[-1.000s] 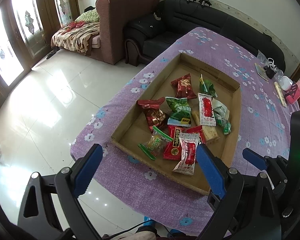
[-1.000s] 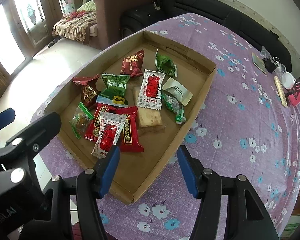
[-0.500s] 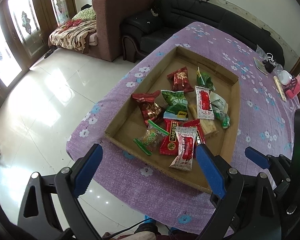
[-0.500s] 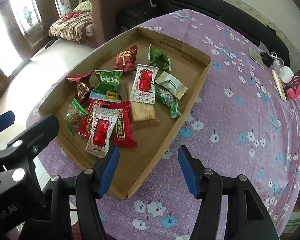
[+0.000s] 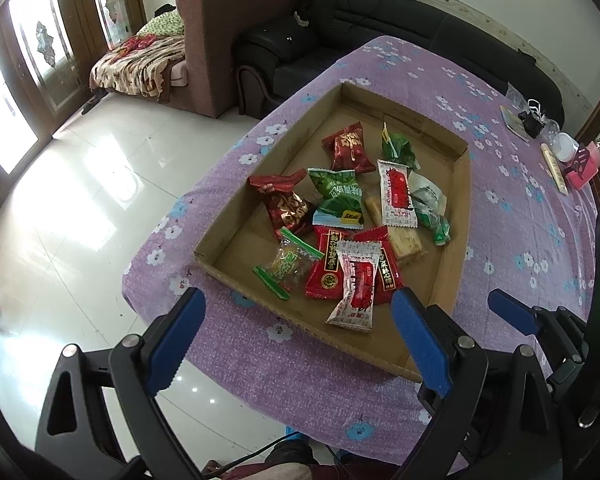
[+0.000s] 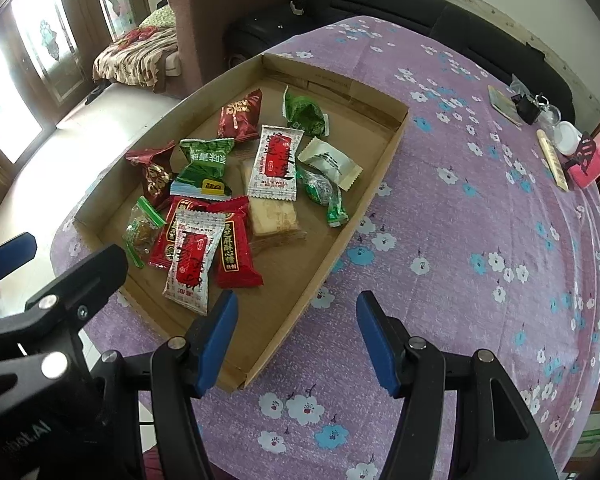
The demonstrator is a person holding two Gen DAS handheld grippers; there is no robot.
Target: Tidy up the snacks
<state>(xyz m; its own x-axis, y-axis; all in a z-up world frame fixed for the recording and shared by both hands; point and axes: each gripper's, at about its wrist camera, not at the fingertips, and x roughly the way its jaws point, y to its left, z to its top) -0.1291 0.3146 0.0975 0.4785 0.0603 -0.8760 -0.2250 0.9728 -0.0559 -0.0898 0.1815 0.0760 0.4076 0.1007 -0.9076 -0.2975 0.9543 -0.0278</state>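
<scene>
Snacks (image 6: 236, 184) lie heaped in a shallow cardboard tray (image 6: 384, 160) on the purple flowered tablecloth (image 6: 480, 240), the tray's long axis running away from both cameras toward the black sofa (image 5: 420, 28). Left gripper (image 5: 296, 344) and right gripper (image 6: 296, 340) hover tilted steeply down over the near edge, jaws apart, empty. About twelve packets: some five red, four green.

Compared with a second ago, the cardboard tray (image 5: 456, 264) and its snack packets (image 5: 356, 220) sit higher and smaller in my left wrist view, and more purple floral tablecloth (image 6: 460, 240) shows below the tray's near edge in both views.
</scene>
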